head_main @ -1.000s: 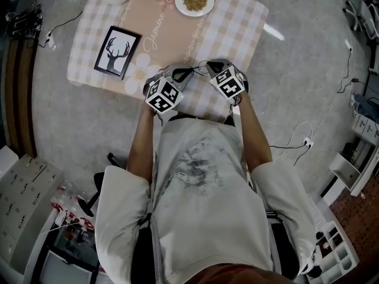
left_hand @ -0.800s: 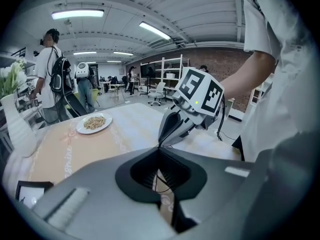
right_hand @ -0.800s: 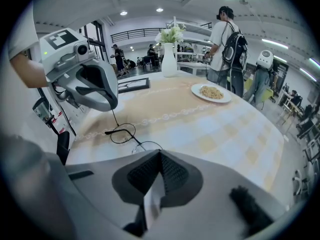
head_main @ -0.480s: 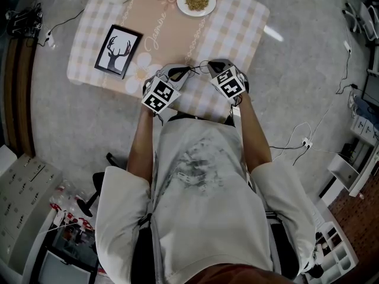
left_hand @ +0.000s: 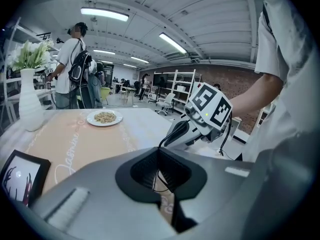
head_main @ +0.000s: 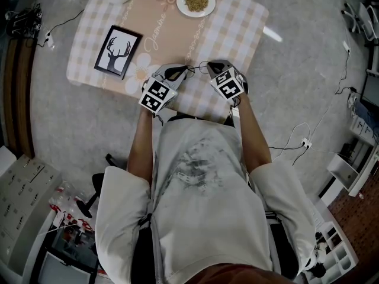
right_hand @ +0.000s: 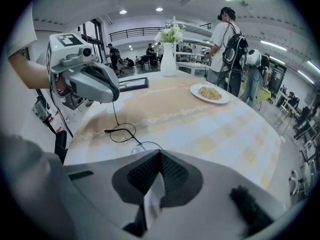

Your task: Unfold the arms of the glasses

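Thin black wire-rimmed glasses (right_hand: 122,132) hang just above the checked tablecloth (head_main: 237,28) near its front edge, between my two grippers. In the right gripper view one round lens shows clearly, and the second lens (right_hand: 147,146) runs under my right gripper (right_hand: 159,156), which is shut on the frame there. One arm of the glasses rises from the far lens into my left gripper (right_hand: 107,96). In the left gripper view, my left gripper (left_hand: 159,154) is shut on that thin wire arm (left_hand: 156,176). In the head view both grippers (head_main: 177,71) (head_main: 208,68) meet tip to tip over the glasses (head_main: 192,68).
A white plate of food (head_main: 196,0) sits at the table's far side. A framed deer picture (head_main: 117,51) lies at the left, and a white vase of flowers (right_hand: 168,59) stands in the far corner. A person with a backpack (right_hand: 227,49) stands beyond the table. Cables lie on the floor.
My left gripper has rolled and shifted slightly to the left, its marker cube moving with it. The right gripper has stayed put.
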Demonstrator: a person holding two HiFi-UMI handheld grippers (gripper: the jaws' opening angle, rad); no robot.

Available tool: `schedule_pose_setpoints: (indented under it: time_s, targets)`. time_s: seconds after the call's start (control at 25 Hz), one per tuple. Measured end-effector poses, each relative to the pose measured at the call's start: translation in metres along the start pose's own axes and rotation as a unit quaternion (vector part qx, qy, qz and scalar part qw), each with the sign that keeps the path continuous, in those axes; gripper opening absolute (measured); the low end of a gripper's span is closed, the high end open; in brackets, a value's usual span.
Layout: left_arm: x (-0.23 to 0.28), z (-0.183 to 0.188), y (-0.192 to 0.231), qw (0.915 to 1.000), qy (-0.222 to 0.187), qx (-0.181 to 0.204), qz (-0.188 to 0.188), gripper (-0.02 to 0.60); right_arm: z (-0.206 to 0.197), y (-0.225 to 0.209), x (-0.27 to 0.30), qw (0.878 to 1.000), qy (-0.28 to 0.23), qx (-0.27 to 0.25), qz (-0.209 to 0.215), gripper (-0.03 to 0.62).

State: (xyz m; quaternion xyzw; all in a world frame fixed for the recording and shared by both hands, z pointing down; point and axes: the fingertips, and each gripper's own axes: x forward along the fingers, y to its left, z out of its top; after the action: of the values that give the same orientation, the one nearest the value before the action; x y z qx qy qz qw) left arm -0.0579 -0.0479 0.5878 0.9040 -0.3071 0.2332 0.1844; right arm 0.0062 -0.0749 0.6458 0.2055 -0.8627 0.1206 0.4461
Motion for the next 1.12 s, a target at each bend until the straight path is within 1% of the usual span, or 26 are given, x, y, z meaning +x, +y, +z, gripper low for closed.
schedule_pose_setpoints:
  time_s: [0.16, 0.32, 0.44, 0.8, 0.84, 0.88, 1.12]
  targets:
    - [0.002, 0.0, 0.0, 1.0, 0.0, 0.002, -0.002, 0.009, 0.001, 0.001, 0.0, 1.0, 0.005, -0.015, -0.017, 0.017]
    - [0.002, -0.002, 0.002, 1.0, 0.007, -0.004, -0.001, 0.009, 0.003, 0.001, -0.002, 0.999, -0.002, -0.038, -0.034, 0.017]
    - [0.004, -0.001, 0.003, 1.0, -0.002, -0.006, -0.002, 0.009, 0.004, 0.0, -0.004, 0.998, -0.008, -0.045, -0.042, 0.017]
    - [0.003, 0.001, 0.002, 1.0, 0.003, -0.008, -0.003, 0.009, 0.018, 0.019, -0.009, 0.995, -0.044, -0.083, -0.031, 0.018]
    - [0.004, 0.001, 0.002, 1.0, 0.003, -0.007, -0.003, 0.008, 0.02, 0.023, -0.01, 0.995, -0.047, -0.088, -0.028, 0.032]
    - [0.004, 0.0, 0.001, 1.0, 0.003, -0.007, -0.004, 0.008, 0.021, 0.026, -0.01, 0.994, -0.049, -0.094, -0.025, 0.074]
    - [0.005, 0.004, 0.0, 1.0, -0.001, -0.006, -0.004, 0.008, 0.03, 0.051, -0.012, 0.989, -0.059, -0.136, -0.007, 0.092]
